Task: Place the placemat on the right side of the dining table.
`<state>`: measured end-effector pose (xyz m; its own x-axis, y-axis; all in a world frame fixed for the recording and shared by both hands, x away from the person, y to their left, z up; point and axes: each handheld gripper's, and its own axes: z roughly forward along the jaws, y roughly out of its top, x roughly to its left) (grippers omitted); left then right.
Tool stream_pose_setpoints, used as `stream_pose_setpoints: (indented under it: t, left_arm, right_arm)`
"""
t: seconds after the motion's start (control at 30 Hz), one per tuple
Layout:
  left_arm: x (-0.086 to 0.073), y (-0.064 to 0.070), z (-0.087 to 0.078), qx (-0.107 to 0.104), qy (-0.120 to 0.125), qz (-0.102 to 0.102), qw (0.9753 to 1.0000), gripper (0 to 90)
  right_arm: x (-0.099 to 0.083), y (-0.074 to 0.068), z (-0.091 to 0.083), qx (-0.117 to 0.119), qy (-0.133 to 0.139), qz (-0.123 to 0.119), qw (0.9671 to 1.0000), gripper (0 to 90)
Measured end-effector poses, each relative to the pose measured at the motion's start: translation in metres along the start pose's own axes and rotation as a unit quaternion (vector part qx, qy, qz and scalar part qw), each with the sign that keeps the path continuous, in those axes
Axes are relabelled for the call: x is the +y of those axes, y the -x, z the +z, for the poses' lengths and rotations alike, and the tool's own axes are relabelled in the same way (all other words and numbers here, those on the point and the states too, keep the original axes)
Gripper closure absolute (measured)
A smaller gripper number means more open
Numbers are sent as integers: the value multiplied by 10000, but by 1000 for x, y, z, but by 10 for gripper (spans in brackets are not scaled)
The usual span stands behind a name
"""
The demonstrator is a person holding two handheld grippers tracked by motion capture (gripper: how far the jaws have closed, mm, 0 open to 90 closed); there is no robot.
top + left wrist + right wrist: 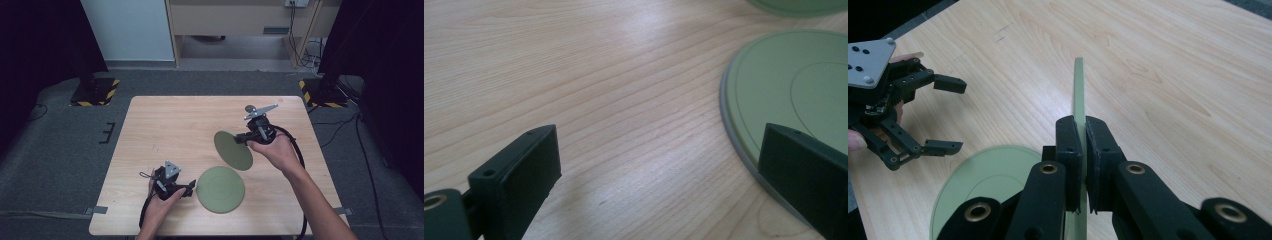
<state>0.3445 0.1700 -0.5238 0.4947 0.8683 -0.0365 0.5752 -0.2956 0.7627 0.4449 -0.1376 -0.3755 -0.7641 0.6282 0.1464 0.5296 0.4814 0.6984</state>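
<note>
The right gripper [1082,165] had its fingers [1068,150] closed on the rim of a green plate [233,150], so this plate was lifted off the desk [165,125] and stood on edge, seen as a thin upright strip between the two pads. I judge it was held by the rim because a flat plate gives nothing else to pinch, and because in this way it could be carried over and laid on the other one. The second plate [220,189] lay flat on the desk, just beside the open fingers [529,165] of the left gripper [189,188], one finger over its rim, probably ready to steady it. Counted: two green plates, two grippers, one desk.
</note>
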Motion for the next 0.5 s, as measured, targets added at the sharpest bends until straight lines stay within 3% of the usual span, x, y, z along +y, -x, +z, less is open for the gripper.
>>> stream_pose_setpoints:
  t: [0.2,0.5]
  left_arm:
    - [-2,-10,-2,113,-21,-125,9999,33]
    - [-4,-23,-5,251,-32,-323,9992,32]
  right_arm:
    - [4,5,-8,-75,139,64,9999,860]
    - [5,16,-17,-369,318,291,9984,860]
